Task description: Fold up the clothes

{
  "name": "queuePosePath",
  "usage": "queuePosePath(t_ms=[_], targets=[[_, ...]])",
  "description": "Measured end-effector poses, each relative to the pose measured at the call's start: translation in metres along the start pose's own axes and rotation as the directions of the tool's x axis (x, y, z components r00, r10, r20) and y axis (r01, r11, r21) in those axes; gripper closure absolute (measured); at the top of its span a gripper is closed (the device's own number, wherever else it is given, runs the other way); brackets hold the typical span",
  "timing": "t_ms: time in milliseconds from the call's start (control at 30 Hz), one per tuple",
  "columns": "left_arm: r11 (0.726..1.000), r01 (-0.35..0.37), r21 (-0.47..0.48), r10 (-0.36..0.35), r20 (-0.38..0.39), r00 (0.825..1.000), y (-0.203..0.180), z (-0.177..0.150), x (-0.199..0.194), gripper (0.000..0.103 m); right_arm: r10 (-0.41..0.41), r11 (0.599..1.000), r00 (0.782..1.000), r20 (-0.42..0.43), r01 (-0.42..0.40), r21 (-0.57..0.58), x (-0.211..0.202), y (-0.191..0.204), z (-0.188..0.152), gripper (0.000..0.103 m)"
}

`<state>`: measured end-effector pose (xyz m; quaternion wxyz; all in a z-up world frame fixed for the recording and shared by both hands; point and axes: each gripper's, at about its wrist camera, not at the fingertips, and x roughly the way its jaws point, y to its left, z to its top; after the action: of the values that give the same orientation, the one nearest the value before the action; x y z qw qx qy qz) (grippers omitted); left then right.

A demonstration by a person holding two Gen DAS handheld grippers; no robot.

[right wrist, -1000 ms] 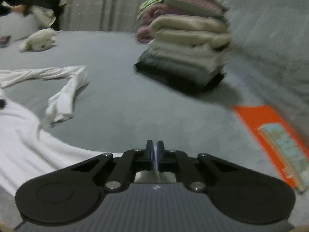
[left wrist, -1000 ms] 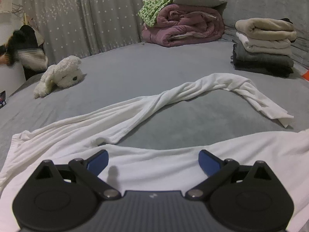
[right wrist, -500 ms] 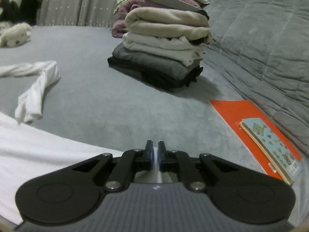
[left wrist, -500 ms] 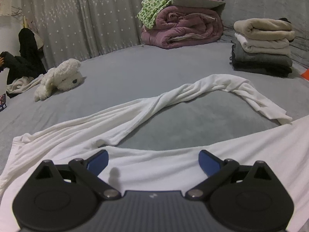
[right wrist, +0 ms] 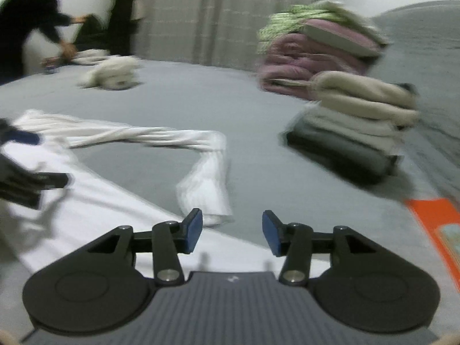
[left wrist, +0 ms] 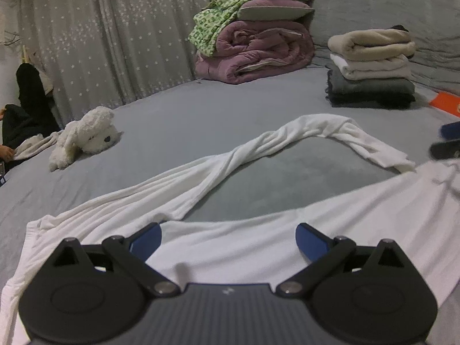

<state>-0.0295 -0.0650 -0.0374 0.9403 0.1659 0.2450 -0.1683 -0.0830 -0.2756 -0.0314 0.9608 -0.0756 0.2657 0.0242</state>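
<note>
A white shirt [left wrist: 258, 238] lies spread on the near bed [left wrist: 201, 120], one sleeve [left wrist: 230, 161] twisted far across it. Left claw [left wrist: 228, 238] and right claw [right wrist: 232, 231] hover over it, both spread and empty. Best to untwist that sleeve before folding.

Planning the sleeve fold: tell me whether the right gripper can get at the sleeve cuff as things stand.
Probably yes. The right gripper is open, and the sleeve cuff lies just beyond its fingertips on the bed with nothing between, though the picture is blurred.
</note>
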Motion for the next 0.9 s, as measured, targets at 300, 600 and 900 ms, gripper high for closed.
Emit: queuePosePath(t_ms=[300,600,900], targets=[[1.000,-0.012,0.020,0.013,-0.032,0.999,0.028,-0.024,-0.013,0.003,0.169,0.973,0.985,-0.029,-0.172,-0.155,0.016,0.067,0.008,0.047],[0.995,-0.061,-0.076,0.056,-0.068,0.996,0.080,-0.049,-0.034,0.003,0.234,0.954,0.972,-0.036,-0.236,-0.183,0.023,0.106,0.020,0.046],[0.979,-0.141,-0.150,0.128,-0.093,0.987,0.124,-0.066,-0.044,0.003,0.299,0.926,0.953,-0.049,-0.302,-0.227,0.038,0.151,0.035,0.045]])
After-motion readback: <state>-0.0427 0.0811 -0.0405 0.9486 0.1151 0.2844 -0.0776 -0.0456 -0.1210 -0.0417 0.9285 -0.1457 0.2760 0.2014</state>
